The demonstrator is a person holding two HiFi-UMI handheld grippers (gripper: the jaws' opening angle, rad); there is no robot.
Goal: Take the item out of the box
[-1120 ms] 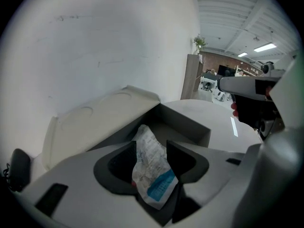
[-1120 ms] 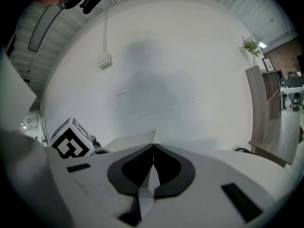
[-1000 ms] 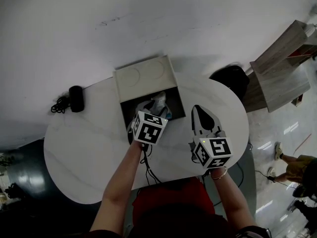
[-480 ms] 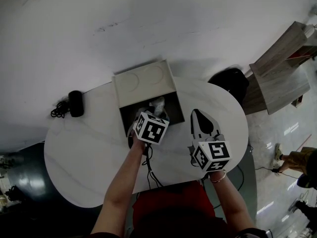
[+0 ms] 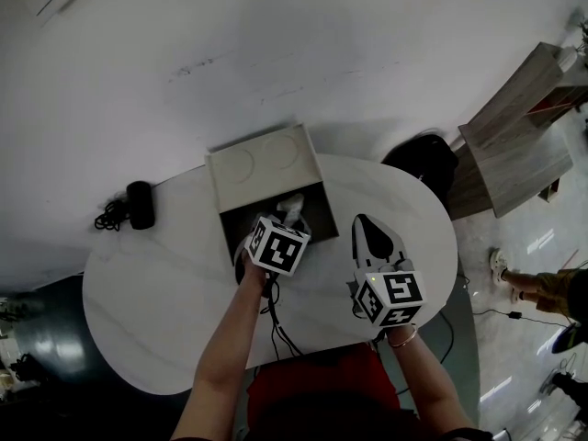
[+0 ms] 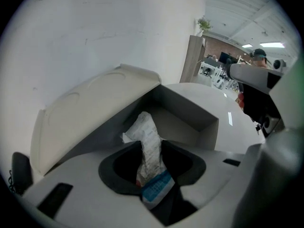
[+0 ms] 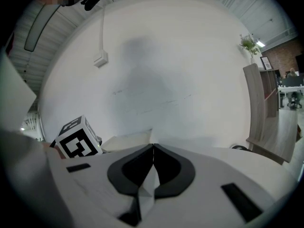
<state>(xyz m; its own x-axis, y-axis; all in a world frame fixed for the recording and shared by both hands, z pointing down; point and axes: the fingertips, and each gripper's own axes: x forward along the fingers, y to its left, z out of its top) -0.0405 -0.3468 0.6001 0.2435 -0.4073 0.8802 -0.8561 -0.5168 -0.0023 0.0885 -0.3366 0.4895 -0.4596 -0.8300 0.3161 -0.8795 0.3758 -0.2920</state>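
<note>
At the centre of the head view, the left tool [image 5: 288,214] reaches into the open box [image 5: 262,159] on the white table [image 5: 156,283]. Its jaws are closing, pinching a crinkled white packet [image 6: 148,137] just above the box. The right tool [image 5: 367,223], right of centre, is closed and empty.

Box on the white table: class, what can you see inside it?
Inside the open beige cardboard box, a crumpled white plastic packet stands between the left gripper's closing jaws. The gripper hides the floor beneath.
</note>
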